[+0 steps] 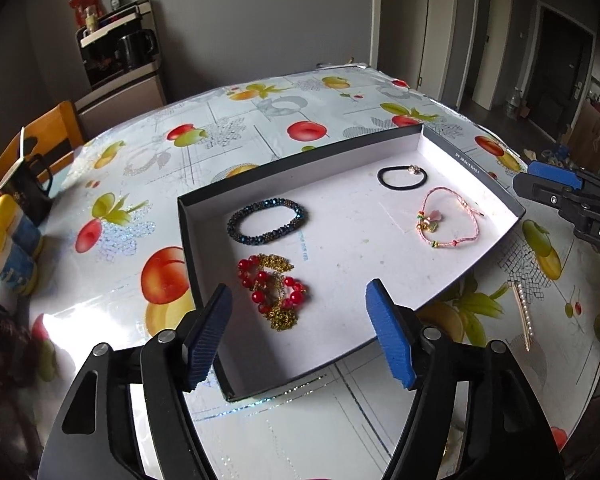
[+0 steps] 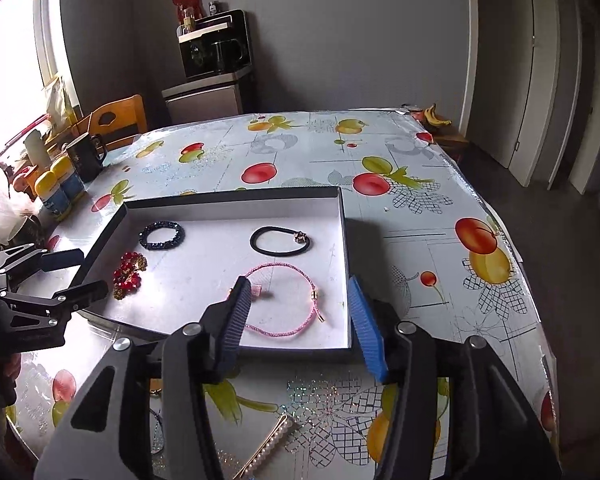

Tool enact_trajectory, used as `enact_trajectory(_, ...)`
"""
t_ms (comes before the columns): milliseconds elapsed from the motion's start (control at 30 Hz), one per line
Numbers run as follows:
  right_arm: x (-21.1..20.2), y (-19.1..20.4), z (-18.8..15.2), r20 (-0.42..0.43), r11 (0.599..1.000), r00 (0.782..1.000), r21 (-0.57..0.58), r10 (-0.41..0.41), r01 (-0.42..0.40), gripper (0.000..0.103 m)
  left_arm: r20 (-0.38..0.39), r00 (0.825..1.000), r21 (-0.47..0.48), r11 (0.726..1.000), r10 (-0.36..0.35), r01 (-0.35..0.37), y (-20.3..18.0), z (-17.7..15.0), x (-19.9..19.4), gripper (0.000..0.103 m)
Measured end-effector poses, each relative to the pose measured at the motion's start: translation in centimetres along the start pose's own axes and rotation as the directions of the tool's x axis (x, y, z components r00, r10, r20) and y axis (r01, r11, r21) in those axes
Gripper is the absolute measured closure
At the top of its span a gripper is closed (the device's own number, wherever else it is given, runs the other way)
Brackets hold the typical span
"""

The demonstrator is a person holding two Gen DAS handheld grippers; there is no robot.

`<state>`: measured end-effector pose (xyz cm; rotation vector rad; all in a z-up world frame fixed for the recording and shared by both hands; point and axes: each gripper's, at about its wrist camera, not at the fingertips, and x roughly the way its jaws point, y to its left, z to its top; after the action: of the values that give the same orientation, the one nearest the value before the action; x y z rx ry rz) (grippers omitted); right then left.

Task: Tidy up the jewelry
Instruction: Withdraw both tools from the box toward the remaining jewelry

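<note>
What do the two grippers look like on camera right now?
Both are alike. The left gripper and right gripper each have black angular metal linkages with silver pivot bolts, and two flat fingers faced with ribbed blue pads. The right one's body carries white letters "DAS". No cables or sleeves show.

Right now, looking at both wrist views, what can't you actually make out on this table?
- Pink cord bracelet: in the right wrist view the right tool finger covers its charm end.
- Small print on the box rim: left wrist view, too small to read.
- Pearl hair clip: right wrist view, one end runs behind the tool body.
- Silvery item beside it: mostly hidden, unidentifiable.
- Left-edge clutter: left wrist view, blurred.
</note>
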<state>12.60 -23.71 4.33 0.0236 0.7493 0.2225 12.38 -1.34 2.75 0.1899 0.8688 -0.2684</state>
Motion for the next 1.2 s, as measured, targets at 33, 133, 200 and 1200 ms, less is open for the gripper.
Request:
enact_trajectory(33, -0.4, -0.1, -0.2, 0.004, 1.000, 1.000, 0.005, 0.002, -0.002, 0.040, 0.004, 1.000, 0.004, 1.000, -0.001, 0.001, -0.1, -0.2, -0.4, 0.029)
enact_trajectory(133, -1.3, -0.2, -0.7, 0.014, 1.000, 1.000, 0.010, 0.003, -0.003, 0.031, 0.016, 1.000, 0.013, 1.000, -0.001, 0.001, -0.6, -0.8, -1.5, 0.027)
enact_trajectory(200, -2.0, -0.3, -1.2, 0.020, 1.000, 1.000, 0.011, 0.002, -0.002, 0.026, 0.029, 1.000, 0.014, 1.000, 0.000, 0.000, -0.8, -1.3, -2.3, 0.026)
enact_trajectory(1200, -5.5, 0.9, -10.1, -0.064, 0.998, 0.998, -0.051, 0.031, -0.034, 0.005, -0.023, 0.993, 0.015, 0.993, -0.119, 0.120, -4.2, -11.2, -5.4, 0.023)
